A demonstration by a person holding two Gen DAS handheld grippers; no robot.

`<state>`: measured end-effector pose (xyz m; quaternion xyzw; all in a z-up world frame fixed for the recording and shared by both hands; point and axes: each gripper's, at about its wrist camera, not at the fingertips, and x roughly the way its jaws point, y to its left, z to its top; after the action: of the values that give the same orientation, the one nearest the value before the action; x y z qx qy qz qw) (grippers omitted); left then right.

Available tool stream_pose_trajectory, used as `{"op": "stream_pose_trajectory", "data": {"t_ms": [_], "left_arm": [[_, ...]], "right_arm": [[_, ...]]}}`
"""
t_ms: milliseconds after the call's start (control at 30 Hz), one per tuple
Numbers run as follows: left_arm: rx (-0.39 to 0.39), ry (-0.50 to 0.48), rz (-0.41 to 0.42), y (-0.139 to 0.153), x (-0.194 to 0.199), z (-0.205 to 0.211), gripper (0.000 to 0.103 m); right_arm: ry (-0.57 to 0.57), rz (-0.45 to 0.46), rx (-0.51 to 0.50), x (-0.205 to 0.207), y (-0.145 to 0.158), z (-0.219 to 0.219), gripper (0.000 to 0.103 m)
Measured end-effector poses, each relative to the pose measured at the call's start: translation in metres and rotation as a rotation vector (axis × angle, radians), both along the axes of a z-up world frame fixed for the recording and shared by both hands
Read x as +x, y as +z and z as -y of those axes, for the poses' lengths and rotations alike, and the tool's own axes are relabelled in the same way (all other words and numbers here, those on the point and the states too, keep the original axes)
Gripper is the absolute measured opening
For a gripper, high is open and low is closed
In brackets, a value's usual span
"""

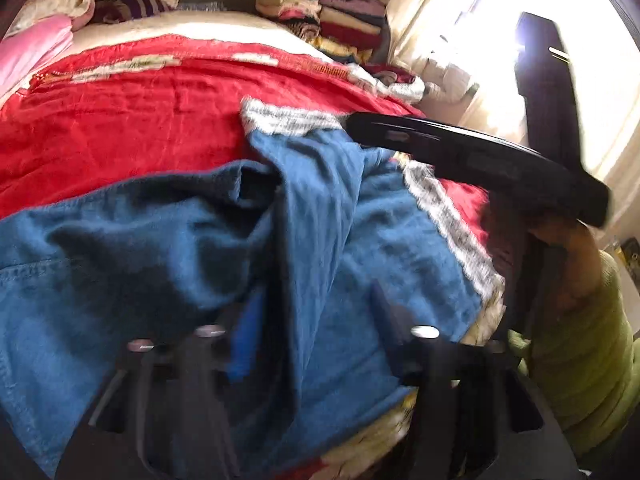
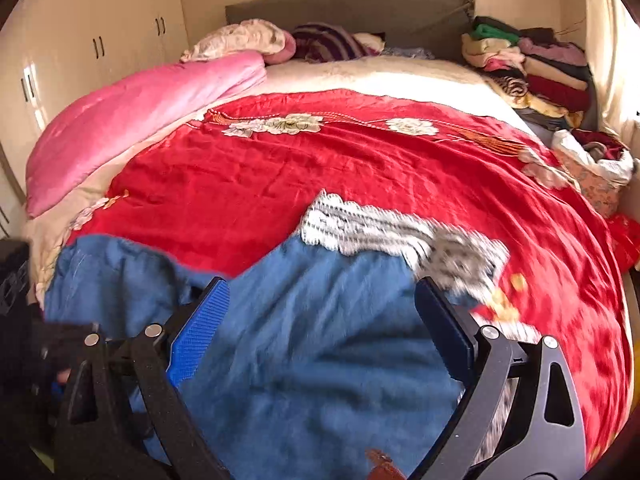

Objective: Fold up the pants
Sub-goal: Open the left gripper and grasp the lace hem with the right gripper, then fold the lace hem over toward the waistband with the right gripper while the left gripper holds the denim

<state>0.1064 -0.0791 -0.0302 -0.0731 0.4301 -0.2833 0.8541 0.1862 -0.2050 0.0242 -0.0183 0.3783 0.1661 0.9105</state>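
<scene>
In the right wrist view the right gripper point(image 2: 320, 320) is spreading its 2 fingers wide across the lower half of the frame, released and grasping nothing. Its blue ribbed pad point(image 2: 199, 330) is showing at lower left and the dark finger at lower right, with the pants point(image 2: 304, 344) lying under and between them. Whether the fingers are touching the cloth I cannot tell, as the picture is blurring there.

In the left wrist view the left gripper point(image 1: 316, 320) is sitting at the bottom centre of the frame with its fingers parted and a fold of the pants point(image 1: 168, 248) running between them. Blur is hiding whether it is pinching that fold, so I cannot tell its state.

The pants are blue, with a grey-and-white patterned waistband point(image 2: 384, 232), and are lying bunched on the red bedspread point(image 2: 280, 168) in the lower part of both frames.

A pink quilt point(image 2: 132, 116) is lying at the left of the right wrist view, folded clothes point(image 2: 532, 64) are stacking at upper right, and a headboard point(image 2: 352, 8) is standing at the top.

Only the right wrist view is showing the wardrobe point(image 2: 80, 40) at upper left. Only the left wrist view is showing a bright window point(image 1: 472, 20) at upper right, and the right gripper's black body point(image 1: 480, 160) held by a hand point(image 1: 572, 264) in a green sleeve point(image 1: 596, 360).
</scene>
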Motion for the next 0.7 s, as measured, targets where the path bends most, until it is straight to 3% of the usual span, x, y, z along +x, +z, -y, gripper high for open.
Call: {"op": "stream_pose_trajectory", "data": {"t_ms": [133,433,500,533,567,633,700], "left_arm": [[-0.006,-0.045,0.037,0.004,-0.005,0.011,0.020],[-0.011,-0.100,-0.005,-0.011,-0.011,0.024,0.020],[-0.011,-0.103,-0.003,-0.011,-0.009,0.023,0.020],[-0.010,-0.103,-0.002,-0.011,-0.009,0.023,0.020],[-0.011,-0.100,0.000,-0.012,-0.008,0.021,0.020],[-0.016,-0.090,0.005,-0.010,-0.007,0.016,0.020],[-0.019,-0.083,0.013,-0.010,-0.009,0.012,0.020]], "right_arm": [[0.002,-0.109,-0.037,0.051,-0.016,-0.014,0.088],[0.011,-0.174,-0.211,0.114,-0.050,-0.074,0.087],[0.003,-0.182,-0.236,0.121,-0.057,-0.075,0.063],[-0.001,-0.184,-0.236,0.124,-0.058,-0.071,0.035],[-0.002,-0.179,-0.219,0.126,-0.057,-0.067,0.017],[-0.016,-0.167,-0.138,0.123,-0.049,-0.050,0.006],[-0.046,-0.136,-0.080,0.115,-0.035,-0.030,0.005]]}}
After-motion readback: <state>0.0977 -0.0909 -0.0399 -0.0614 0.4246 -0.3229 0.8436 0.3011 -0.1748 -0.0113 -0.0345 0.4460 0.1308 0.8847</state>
